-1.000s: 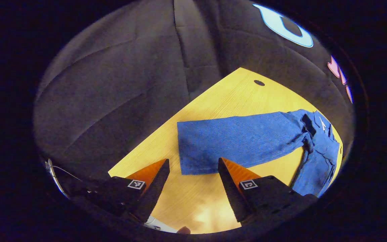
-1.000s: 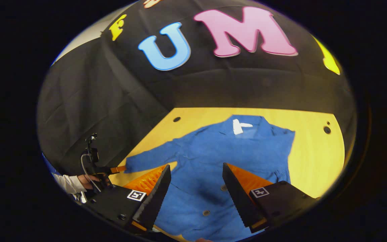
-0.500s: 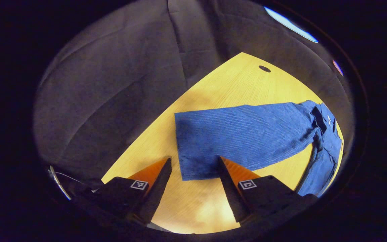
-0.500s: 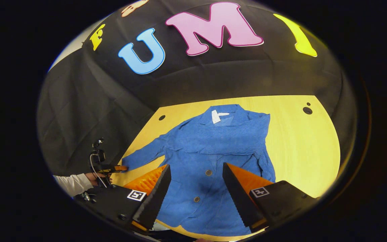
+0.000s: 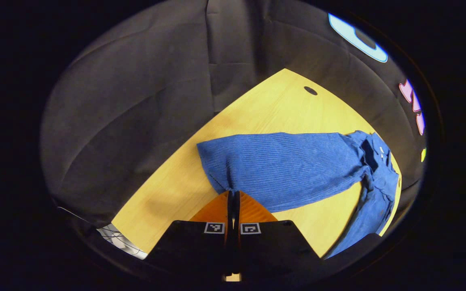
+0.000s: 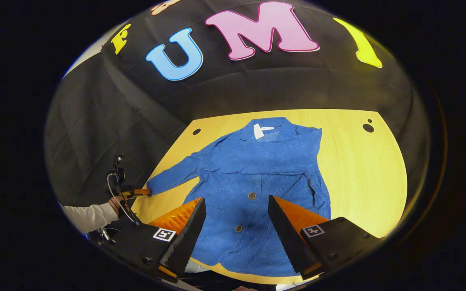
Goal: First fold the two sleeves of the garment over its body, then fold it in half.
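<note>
Blue garment [image 6: 257, 186] lies spread flat on yellow surface [image 6: 370, 178], left claw [image 5: 233, 193] clamped closed on the cuff of its outstretched sleeve [image 5: 281, 165], right claw [image 6: 235, 202] hovering spread open above the lower body.

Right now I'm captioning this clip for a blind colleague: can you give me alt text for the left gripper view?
The left gripper is shut on the cuff edge of a blue jacket's sleeve, which lies stretched flat across a yellow wooden table. The rest of the jacket bunches at the right, with the booth's dark cloth wall behind.
</note>
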A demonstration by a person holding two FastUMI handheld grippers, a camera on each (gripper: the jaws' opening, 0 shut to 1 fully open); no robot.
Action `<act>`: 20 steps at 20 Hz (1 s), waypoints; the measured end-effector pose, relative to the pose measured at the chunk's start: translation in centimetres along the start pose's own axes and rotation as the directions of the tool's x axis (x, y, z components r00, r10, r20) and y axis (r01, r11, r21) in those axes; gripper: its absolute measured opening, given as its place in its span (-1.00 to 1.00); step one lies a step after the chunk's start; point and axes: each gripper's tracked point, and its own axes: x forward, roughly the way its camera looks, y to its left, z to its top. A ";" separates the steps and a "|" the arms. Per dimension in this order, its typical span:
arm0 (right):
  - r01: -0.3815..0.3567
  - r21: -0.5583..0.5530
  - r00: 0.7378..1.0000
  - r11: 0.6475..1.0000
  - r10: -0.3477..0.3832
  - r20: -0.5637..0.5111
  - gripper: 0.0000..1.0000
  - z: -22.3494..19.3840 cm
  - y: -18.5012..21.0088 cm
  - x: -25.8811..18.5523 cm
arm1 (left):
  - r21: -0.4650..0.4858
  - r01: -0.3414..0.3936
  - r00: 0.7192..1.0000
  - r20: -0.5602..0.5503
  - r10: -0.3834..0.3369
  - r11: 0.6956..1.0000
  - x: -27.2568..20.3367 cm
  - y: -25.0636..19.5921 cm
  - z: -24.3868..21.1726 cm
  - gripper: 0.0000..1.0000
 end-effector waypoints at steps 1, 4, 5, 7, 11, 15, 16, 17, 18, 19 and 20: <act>-0.001 0.007 1.000 1.000 0.001 0.004 0.94 0.0 -0.2 0.0 | 0.020 0.011 1.000 0.022 -0.012 1.000 -0.7 -0.6 0.3 -1.00; -0.002 0.028 1.000 1.000 0.002 0.011 0.94 0.1 -0.2 -0.3 | 0.096 0.084 0.992 0.089 -0.093 0.992 -3.4 -3.8 2.4 -1.00; -0.009 0.033 1.000 0.999 0.008 0.015 0.94 0.2 -0.2 -0.4 | 0.123 0.111 0.986 0.115 -0.125 0.986 -4.6 -5.4 3.5 -1.00; -0.021 0.033 0.999 0.999 0.020 0.025 0.94 0.5 0.0 -0.3 | 0.173 0.160 0.968 0.164 -0.188 0.972 -7.1 -8.4 5.5 -1.00; -0.039 0.035 0.999 0.999 0.037 0.040 0.94 0.6 0.0 -0.7 | 0.277 0.252 0.918 0.234 -0.320 0.927 -11.7 -16.9 9.1 -1.00; -0.027 0.043 0.998 0.999 0.024 0.062 0.94 0.6 -1.7 -1.9 | 0.402 0.356 0.841 0.257 -0.476 0.844 -16.2 -27.7 11.2 -1.00; -0.020 0.053 0.997 0.998 0.016 0.070 0.94 0.7 -2.3 -2.4 | 0.437 0.380 0.821 0.248 -0.515 0.816 -17.1 -30.6 11.1 -1.00; -0.013 0.066 0.997 0.998 0.008 0.078 0.94 0.6 -3.0 -2.9 | 0.470 0.401 0.801 0.236 -0.550 0.786 -17.6 -33.6 11.0 -1.00; -0.004 0.079 0.997 0.997 -0.003 0.081 0.94 0.5 -3.9 -3.4 | 0.499 0.426 0.781 0.218 -0.585 0.754 -17.9 -36.6 10.7 -1.00; 0.009 0.093 0.996 0.996 -0.017 0.086 0.94 0.4 -4.8 -3.9 | 0.534 0.445 0.763 0.194 -0.617 0.719 -18.0 -40.1 10.0 -1.00; 0.022 0.109 0.995 0.994 -0.032 0.092 0.94 0.2 -5.8 -4.4 | 0.564 0.460 0.752 0.164 -0.638 0.686 -17.8 -42.9 9.2 -1.00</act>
